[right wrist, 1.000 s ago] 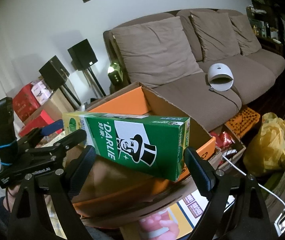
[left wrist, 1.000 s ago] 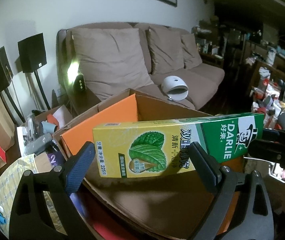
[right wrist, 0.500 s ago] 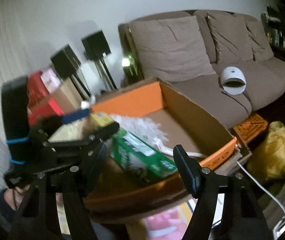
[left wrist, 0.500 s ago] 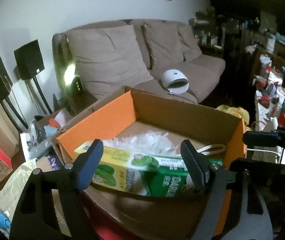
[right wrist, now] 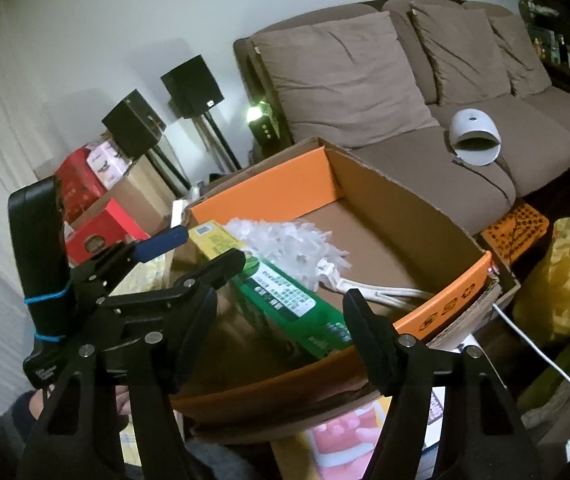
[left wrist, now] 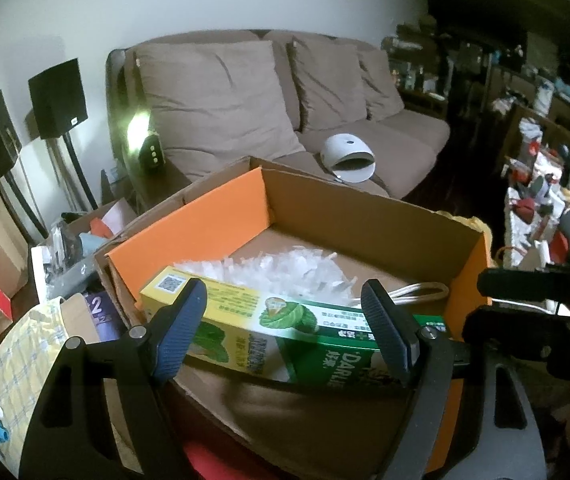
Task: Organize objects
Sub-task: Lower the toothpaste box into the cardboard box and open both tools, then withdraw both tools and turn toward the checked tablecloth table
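The long glossy toothpaste carton (left wrist: 285,332), yellow running into green, lies inside my corrugated cardboard box (left wrist: 365,216) against its near wall, touching a fluffy white duster (left wrist: 285,268). My left gripper (left wrist: 285,324) hangs released above it, ribbed blue pads clear. My right gripper (right wrist: 281,320) is closing on nothing. A soft brown sofa (right wrist: 345,80) stands behind.
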